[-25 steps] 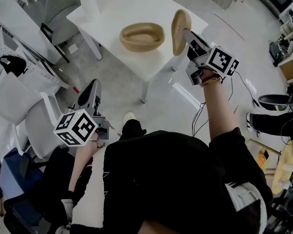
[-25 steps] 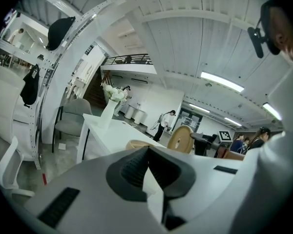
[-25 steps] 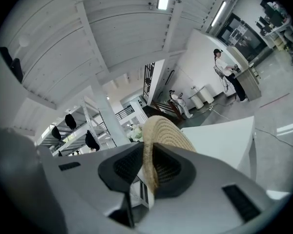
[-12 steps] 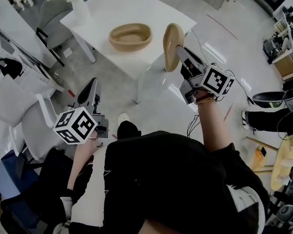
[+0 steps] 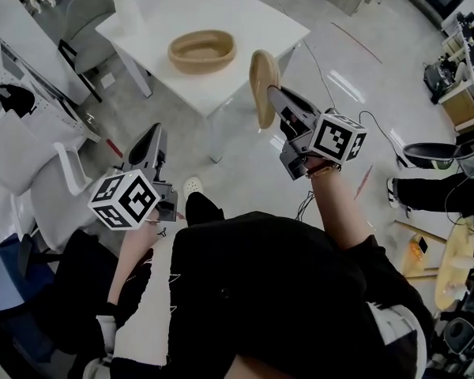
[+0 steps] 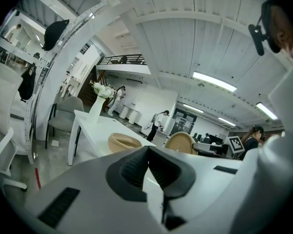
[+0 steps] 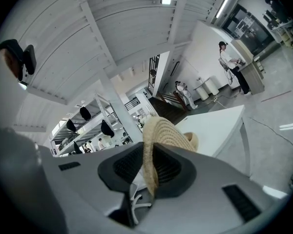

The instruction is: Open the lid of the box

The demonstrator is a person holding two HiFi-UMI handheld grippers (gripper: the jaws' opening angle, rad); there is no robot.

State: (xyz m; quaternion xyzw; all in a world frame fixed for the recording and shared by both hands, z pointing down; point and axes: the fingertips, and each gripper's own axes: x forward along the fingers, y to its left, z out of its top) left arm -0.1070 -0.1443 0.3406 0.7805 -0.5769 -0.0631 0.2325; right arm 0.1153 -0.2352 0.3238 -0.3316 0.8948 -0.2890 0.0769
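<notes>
The open woven box [image 5: 201,50] stands on the white table [image 5: 249,18]. Its round woven lid [image 5: 262,85] is off the table and held on edge over the floor, with my right gripper [image 5: 272,93] shut on its rim. In the right gripper view the lid [image 7: 158,135] stands between the dark pads [image 7: 168,167]. My left gripper [image 5: 152,144] hangs lower left over the floor, shut and empty. In the left gripper view its jaws [image 6: 147,152] meet, with the box [image 6: 124,142] and lid [image 6: 180,141] beyond them.
A white vase of flowers [image 5: 126,6] stands on the table's far-left corner, with a grey chair [image 5: 83,22] behind it. A white chair [image 5: 31,172] and racks are at my left. Cables [image 5: 332,77] run over the floor at the right. A person's legs [image 5: 438,196] are at far right.
My right gripper has carried the lid off the table's edge, towards me and left. The table and box now lie farther off. The left gripper has shifted only slightly.
</notes>
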